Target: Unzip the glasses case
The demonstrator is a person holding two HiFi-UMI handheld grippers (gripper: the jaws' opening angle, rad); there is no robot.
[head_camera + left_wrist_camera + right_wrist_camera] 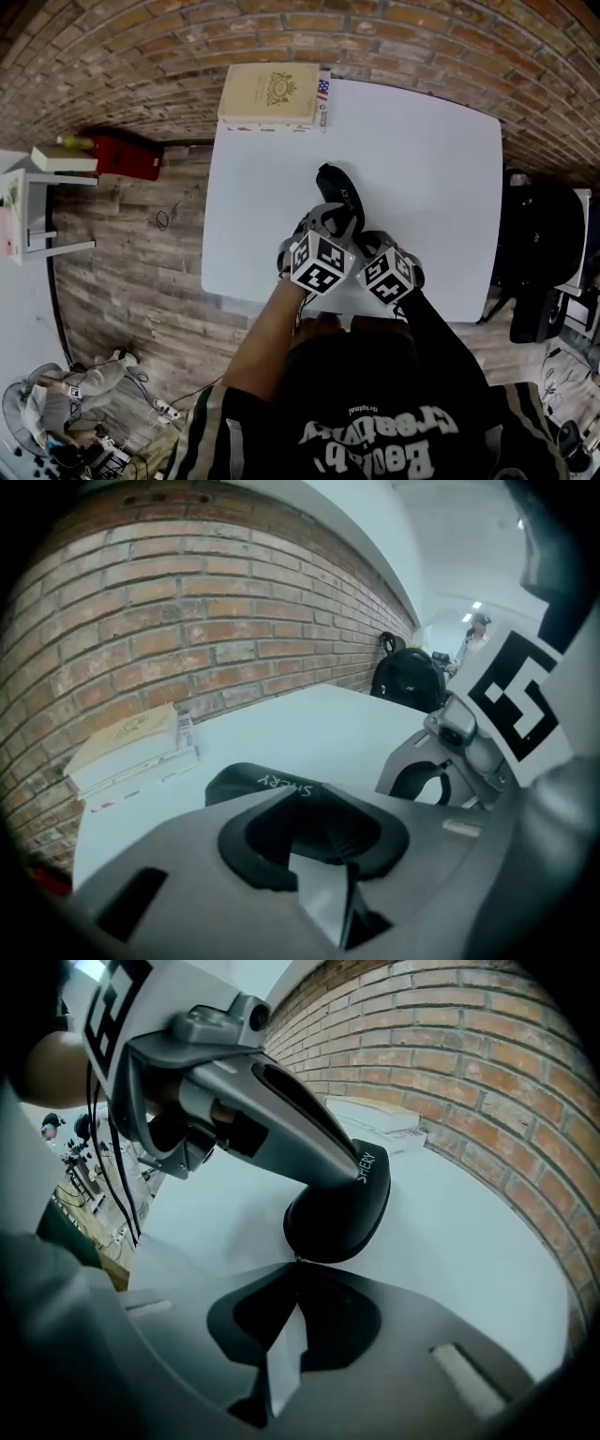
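A black glasses case point(339, 197) lies on the white table point(422, 159), lengthwise away from me. My left gripper point(322, 223) reaches over its near half. In the right gripper view one of its grey fingers point(300, 1115) lies along the top of the case point(342, 1213), and the case is clamped. In the left gripper view the case point(248, 778) shows just past the jaws. My right gripper point(298, 1262) is shut, with its tips at the rim of the case's near end on a tiny metal zipper pull. Most of the zipper line is hidden.
A cream box point(270, 94) lies at the table's far edge against the brick wall. A black backpack point(539, 253) stands to the right of the table. On the floor to the left are a red box point(127, 155) and a white shelf point(37, 206).
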